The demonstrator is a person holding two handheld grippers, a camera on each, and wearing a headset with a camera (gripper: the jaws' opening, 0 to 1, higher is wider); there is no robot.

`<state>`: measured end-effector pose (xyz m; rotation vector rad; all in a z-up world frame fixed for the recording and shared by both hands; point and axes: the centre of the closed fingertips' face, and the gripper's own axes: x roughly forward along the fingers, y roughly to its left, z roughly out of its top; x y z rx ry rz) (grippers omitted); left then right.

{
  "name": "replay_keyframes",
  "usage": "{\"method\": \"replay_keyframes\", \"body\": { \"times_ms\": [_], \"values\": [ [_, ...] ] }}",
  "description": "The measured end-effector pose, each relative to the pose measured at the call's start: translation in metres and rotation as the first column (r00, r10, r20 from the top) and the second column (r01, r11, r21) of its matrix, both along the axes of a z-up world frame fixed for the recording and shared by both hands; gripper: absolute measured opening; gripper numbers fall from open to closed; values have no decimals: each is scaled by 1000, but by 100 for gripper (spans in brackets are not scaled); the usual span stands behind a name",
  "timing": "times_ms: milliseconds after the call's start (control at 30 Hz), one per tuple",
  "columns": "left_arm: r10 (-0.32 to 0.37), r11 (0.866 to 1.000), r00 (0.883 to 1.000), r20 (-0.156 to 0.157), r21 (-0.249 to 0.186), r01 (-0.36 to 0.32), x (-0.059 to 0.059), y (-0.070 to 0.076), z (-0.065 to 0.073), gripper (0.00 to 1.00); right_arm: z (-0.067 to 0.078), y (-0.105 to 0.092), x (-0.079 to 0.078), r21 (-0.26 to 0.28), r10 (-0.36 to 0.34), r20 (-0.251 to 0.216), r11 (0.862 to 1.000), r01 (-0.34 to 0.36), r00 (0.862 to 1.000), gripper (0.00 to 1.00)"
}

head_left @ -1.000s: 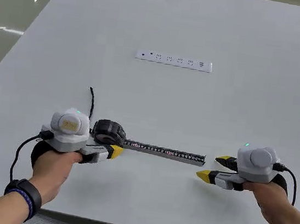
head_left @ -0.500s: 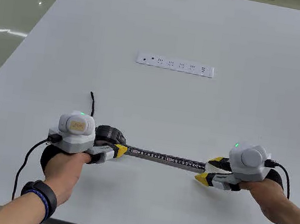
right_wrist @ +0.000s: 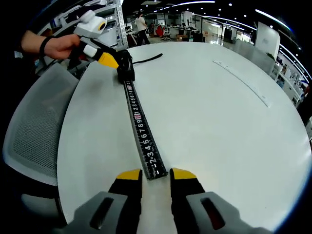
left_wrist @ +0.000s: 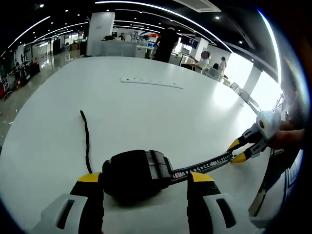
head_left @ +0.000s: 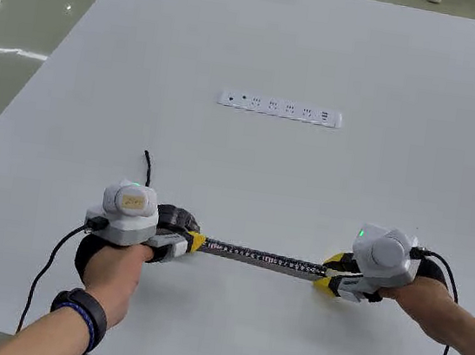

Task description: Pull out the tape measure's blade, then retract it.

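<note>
**Blade out across the table, tongs at both ends**

The tape measure's black case (left_wrist: 136,173) is seen lying on the white table (head_left: 342,51), near the edge closest to the person. It is set between the jaws of the left tongs (left_wrist: 145,178), which are spread wide. One jaw is seen against the case and a small gap is seen at the other, so it cannot be told whether the case is gripped. A black strap (left_wrist: 87,141) is trailed from the case across the table.

The blade (right_wrist: 141,129) is drawn out flat along the table, its numbers facing up, from the case to the right tongs (right_wrist: 156,174). These jaws are set narrow, with the blade's end between their yellow tips. Whether the end is pinched cannot be told.

A white power strip (head_left: 280,109) is laid well apart from the tape, further up the table. A glossy floor (head_left: 21,26) is seen to the left of the table. An open office with ceiling strip lights and distant people is shown in the gripper views. A grey mesh chair (right_wrist: 34,126) is placed at the table's near edge.
</note>
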<state>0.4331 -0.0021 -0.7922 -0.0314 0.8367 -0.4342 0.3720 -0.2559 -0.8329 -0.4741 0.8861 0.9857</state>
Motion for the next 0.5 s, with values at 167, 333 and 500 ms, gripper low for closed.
{"method": "replay_keyframes", "body": {
  "times_ms": [167, 333, 500],
  "values": [
    [33, 999, 999, -8, 10, -33, 2, 1, -3, 67, 0, 0, 2, -23, 32, 5, 999, -32, 999, 17],
    [76, 997, 997, -16, 19, -76, 4, 1, -4, 67, -2, 0, 2, -20, 39, 5, 999, -39, 999, 16],
    [87, 996, 996, -17, 20, -87, 5, 2, -4, 67, -1, 0, 2, -17, 37, 5, 999, -37, 999, 16]
  ]
}}
